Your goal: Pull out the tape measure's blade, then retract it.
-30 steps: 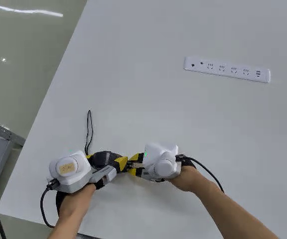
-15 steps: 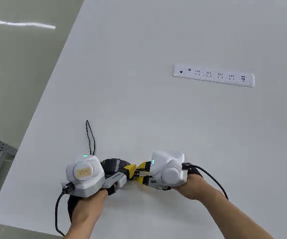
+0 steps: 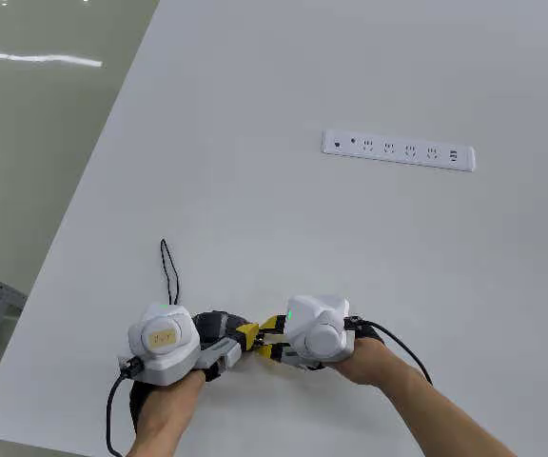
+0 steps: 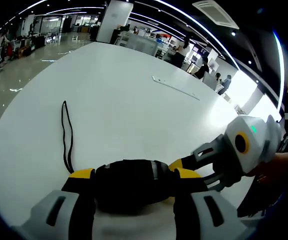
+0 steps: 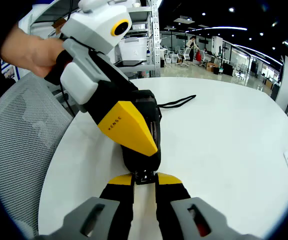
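**Left gripper drawn closer to the right one since a second ago**

Low and left of centre in the head view, the black tape measure [image 3: 217,326] lies on the white table [image 3: 350,248]. The left gripper [image 4: 134,176] has its jaws clamped on the case's two sides. The right gripper [image 5: 144,178] meets it head-on, its jaws pinched nearly together on the blade tip [image 5: 144,175] at the case's mouth. A black lanyard [image 3: 167,269] trails toward the upper left. A power strip [image 3: 398,150] lies well apart, at upper right.
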A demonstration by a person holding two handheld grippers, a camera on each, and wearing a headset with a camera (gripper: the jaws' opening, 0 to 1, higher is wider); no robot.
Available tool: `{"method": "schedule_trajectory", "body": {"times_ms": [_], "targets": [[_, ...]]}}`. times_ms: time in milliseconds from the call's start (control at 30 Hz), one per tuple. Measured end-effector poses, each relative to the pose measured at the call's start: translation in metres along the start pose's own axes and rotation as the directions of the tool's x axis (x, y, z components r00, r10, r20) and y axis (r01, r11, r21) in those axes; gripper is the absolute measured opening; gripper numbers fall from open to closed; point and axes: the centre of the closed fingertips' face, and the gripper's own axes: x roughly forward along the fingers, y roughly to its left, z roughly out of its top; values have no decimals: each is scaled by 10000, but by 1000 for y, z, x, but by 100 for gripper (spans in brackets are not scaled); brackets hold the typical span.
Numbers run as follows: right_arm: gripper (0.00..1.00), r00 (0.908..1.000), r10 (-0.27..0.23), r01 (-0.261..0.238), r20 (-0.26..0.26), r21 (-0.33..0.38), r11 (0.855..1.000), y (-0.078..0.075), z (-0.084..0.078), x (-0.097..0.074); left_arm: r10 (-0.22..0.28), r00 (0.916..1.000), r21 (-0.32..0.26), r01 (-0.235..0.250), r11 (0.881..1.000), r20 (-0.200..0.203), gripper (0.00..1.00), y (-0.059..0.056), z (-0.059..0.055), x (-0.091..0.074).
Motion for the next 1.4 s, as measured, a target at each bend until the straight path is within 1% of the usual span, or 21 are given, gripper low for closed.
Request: {"method": "schedule_trajectory", "body": {"times_ms": [300, 333, 400, 467, 533, 600, 700, 733, 800, 867, 900, 967, 1033, 1100, 1133, 1200, 1233, 1300, 1367, 1400], "targets": [[15, 9997, -183, 181, -167, -97, 9998, 1, -1, -1, -86, 9999, 104, 87, 9999, -75, 62, -2, 0, 1], [16, 9996, -214, 214, -193, -22, 9998, 0, -2, -2, -87, 9999, 224, 89, 9997, -80, 62, -2, 1, 1], [21, 9994, -262, 264, -241, 81, 9996, 1, -2, -3, -116, 9999, 506, 120, 9986, -82, 62, -4, 3, 1], [24, 9990, -339, 341, -285, 70, 9994, 1, -4, -4, -122, 9999, 658, 127, 9978, -83, 62, -4, 5, 1], [26, 9986, -454, 459, -258, 175, 9988, 1, -4, -8, -147, 9999, 712, 147, 9974, 0, 64, -4, 10, -3], [29, 9978, -628, 635, -230, 307, 9975, -1, -4, -13, -282, 9996, 839, 277, 9961, 45, 69, -5, 12, -5], [35, 9967, -787, 798, -199, 648, 9947, -1, -4, -21, -369, 9993, 1210, 367, 9920, -11, 71, -3, 11, -9], [36, 9962, -848, 861, -202, 703, 9938, 0, -5, -22, -354, 9994, 1288, 345, 9911, 46, 71, -1, 12, -10], [37, 9940, -1087, 1093, -113, 903, 9899, 0, -4, -29, -448, 9989, 1318, 426, 9904, 137, 72, 0, 14, -15], [40, 9921, -1256, 1247, -6, 1233, 9845, 1, -2, -36, -625, 9980, 1402, 604, 9883, 109, 73, 0, 12, -20], [42, 9909, -1345, 1339, -46, 1357, 9817, 3, -2, -39, -691, 9975, 1593, 663, 9850, 124, 74, 1, 12, -23], [46, 9896, -1439, 1430, -47, 1492, 9784, 6, -2, -45, -817, 9967, 1922, 800, 9781, 5, 77, 1, 9, -27], [48, 9864, -1642, 1615, 22, 1686, 9724, 10, -1, -52, -1039, 9945, 2288, 1032, 9680, -87, 80, 1, 7, -32], [50, 9825, -1862, 1821, 42, 1886, 9650, 13, -2, -60, -1177, 9930, 2667, 1155, 9568, -78, 81, 2, 6, -37], [51, 9810, -1938, 1888, 58, 1994, 9616, 14, -3, -63, -1223, 9924, 2785, 1202, 9529, -100, 82, 3, 6, -40], [54, 9759, -2182, 2105, 88, 2282, 9506, 16, -4, -70, -1216, 9924, 2851, 1213, 9508, -166, 85, 6, 4, -46], [55, 9725, -2328, 2233, 110, 2421, 9442, 18, -4, -75, -1213, 9925, 2948, 1200, 9480, -141, 86, 8, 5, -51], [57, 9674, -2528, 2414, 127, 2541, 9366, 21, -4, -83, -1301, 9915, 3179, 1257, 9398, -74, 87, 11, 6, -56], [59, 9625, -2712, 2600, 79, 2583, 9304, 26, -7, -90, -1390, 9902, 3464, 1351, 9283, -136, 88, 14, 5, -61], [60, 9595, -2816, 2713, 9, 2655, 9252, 28, -9, -95, -1465, 9891, 3724, 1420, 9172, -164, 89, 13, 5, -65]]}}
